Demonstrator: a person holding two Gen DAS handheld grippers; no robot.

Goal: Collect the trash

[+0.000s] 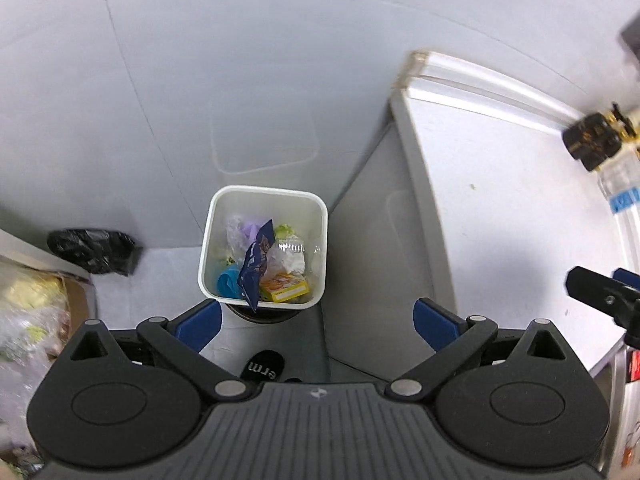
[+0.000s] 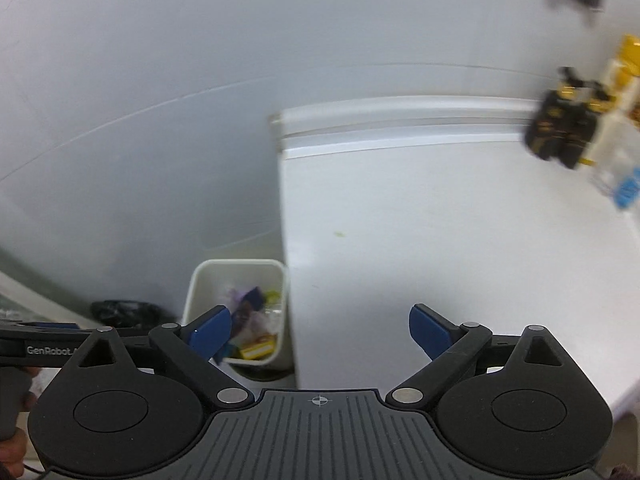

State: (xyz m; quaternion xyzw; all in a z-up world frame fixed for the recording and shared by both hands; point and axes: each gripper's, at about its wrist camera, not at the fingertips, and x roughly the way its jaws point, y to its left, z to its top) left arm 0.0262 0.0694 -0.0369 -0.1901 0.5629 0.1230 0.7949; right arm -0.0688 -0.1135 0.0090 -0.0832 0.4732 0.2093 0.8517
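Trash (image 1: 266,268) sits in the white bin (image 1: 264,196) on the floor, tucked against the table (image 1: 500,208) edge so scraps drop straight in. We hold left tool (image 1: 316,322) and right tool (image 2: 320,330) above, both spread wide, nothing between them. Table mostly bare; dark blurred item (image 2: 560,136) at far corner. Pale wall behind.

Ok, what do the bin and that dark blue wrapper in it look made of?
Bin: looks like white plastic, smooth, slightly translucent walls with rounded corners. Dark blue wrapper: probably plastic film or foil, glossy and creased, standing crumpled against the rim.
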